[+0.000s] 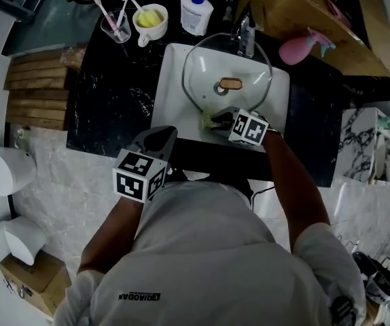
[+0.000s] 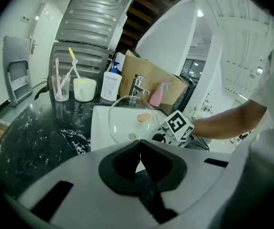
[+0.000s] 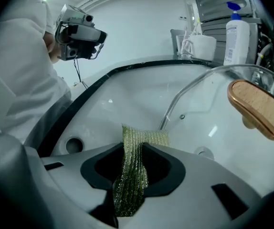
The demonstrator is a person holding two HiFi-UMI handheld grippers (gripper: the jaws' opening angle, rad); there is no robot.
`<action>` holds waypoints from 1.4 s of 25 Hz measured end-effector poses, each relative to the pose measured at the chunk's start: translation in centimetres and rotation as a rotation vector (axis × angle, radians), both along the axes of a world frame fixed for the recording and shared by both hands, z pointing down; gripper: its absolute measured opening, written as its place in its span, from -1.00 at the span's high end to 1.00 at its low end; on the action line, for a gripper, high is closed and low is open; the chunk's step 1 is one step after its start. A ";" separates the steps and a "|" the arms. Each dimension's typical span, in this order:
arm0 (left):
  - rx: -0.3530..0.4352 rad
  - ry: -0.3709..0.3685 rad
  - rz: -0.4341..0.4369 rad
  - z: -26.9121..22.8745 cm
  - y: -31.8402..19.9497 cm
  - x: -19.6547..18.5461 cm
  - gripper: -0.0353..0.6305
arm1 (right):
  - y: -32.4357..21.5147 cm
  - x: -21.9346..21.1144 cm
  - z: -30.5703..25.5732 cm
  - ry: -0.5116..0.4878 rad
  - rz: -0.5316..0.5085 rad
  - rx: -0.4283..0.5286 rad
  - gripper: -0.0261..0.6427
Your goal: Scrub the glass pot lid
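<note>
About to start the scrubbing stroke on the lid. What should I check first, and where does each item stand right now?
1. Scrub cloth clamped in the right gripper: ok.
2. Glass pot lid in the sink, propped at a tilt: ok.
3. Cloth touching the lid's near rim: cannot tell; its end is right beside the rim.
4. Left gripper steadying the lid: not ok; it is shut on nothing and short of the sink.
5. Room between the lid's far rim and the faucet: cannot tell.
</note>
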State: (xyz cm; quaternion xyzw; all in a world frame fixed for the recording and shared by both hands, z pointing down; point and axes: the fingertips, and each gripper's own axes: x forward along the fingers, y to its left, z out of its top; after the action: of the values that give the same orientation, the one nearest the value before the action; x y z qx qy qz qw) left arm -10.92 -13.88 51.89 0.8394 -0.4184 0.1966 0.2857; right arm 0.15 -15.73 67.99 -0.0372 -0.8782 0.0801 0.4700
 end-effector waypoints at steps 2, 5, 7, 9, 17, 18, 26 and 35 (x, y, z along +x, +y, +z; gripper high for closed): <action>0.000 0.000 -0.005 0.0 -0.2 0.1 0.85 | 0.3 0.0 0.1 0.000 -0.007 -0.032 0.50; 0.001 0.001 -0.011 -0.1 -0.4 0.1 0.85 | 0.5 -0.1 0.2 -0.005 -0.010 -0.068 0.51; 0.000 0.002 -0.014 -0.2 -0.5 0.1 0.85 | 0.6 -0.2 0.2 -0.008 -0.011 -0.088 0.51; 0.001 0.004 -0.017 -0.3 -0.5 0.0 0.85 | 0.7 -0.3 0.1 -0.010 -0.012 -0.107 0.52; 0.013 0.013 -0.014 -0.5 -0.7 -0.5 0.85 | 0.6 -0.5 -0.1 -0.005 0.010 -0.122 0.54; 0.015 0.014 -0.011 -0.6 -0.7 -0.6 0.85 | 0.5 -0.5 -0.2 -0.002 0.016 -0.117 0.55; 0.047 0.026 0.052 -1.7 -0.8 -0.6 0.85 | -0.4 -1.3 -1.9 0.011 0.119 -0.032 0.62; 0.094 0.034 0.125 -2.9 -1.3 -0.8 0.85 | -2.2 -2.6 -9.3 -0.078 0.378 0.236 0.64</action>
State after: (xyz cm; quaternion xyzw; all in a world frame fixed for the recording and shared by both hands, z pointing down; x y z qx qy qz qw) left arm -11.75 -15.20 49.01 0.8796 -0.3693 0.1800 0.2400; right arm -2.47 -17.93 58.68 0.1801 -0.8904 0.0618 0.4133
